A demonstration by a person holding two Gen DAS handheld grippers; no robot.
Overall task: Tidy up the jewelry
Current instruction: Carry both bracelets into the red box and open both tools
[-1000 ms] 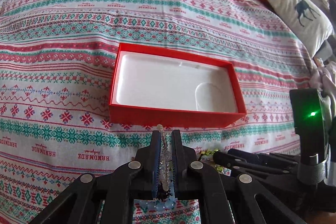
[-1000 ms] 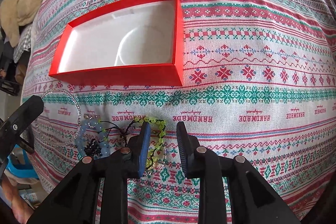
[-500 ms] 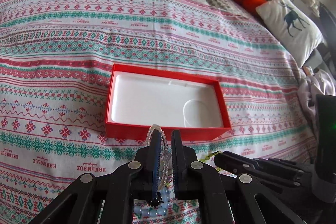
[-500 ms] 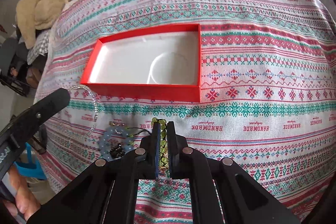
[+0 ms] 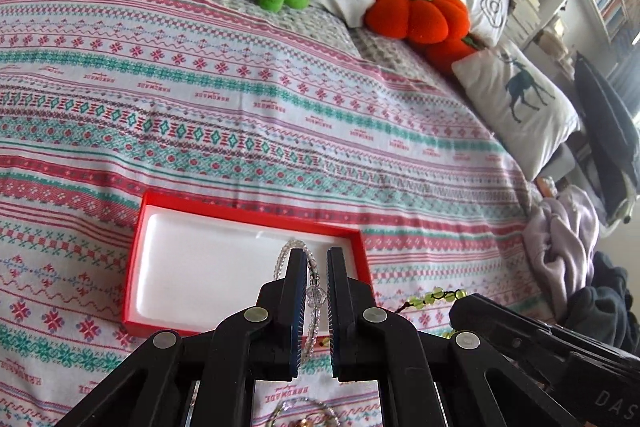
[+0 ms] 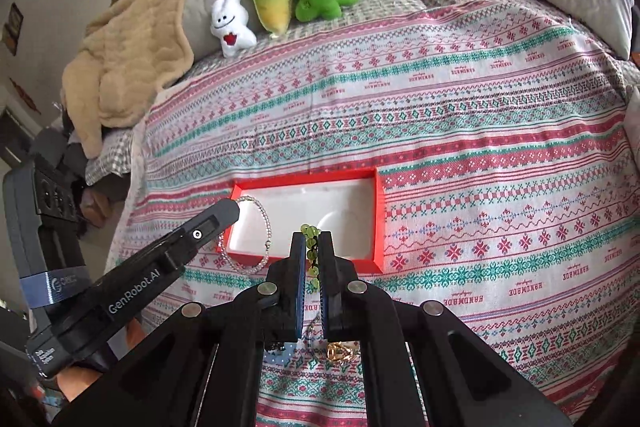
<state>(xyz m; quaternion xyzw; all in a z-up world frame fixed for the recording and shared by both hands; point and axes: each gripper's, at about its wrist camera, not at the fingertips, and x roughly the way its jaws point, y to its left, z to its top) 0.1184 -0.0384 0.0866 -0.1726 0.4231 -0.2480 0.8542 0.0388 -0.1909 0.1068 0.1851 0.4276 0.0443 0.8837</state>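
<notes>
I see left gripper [image 5: 311,263] clamping clear bead bracelet [image 6: 256,227] | right gripper [image 6: 311,247] clamping green bead bracelet [image 6: 311,251] | red box [image 6: 378,211] directly ahead of both fingertips, left nearer

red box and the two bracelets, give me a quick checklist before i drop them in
1. Left gripper grips the clear bead bracelet: ok, the loop hangs from its tips.
2. Right gripper grips the green bead bracelet: ok, beads sit pinched between the fingers.
3. Red box open with free room: ok, the white liner is bare.
4. Clear bead bracelet over the box: cannot tell, it hangs across the near left rim in the right wrist view.
5. Green bead bracelet over the box: cannot tell, height hides the true position.
6. Remaining jewelry still on the bedspread: ok, more pieces wait below the grippers.
</notes>
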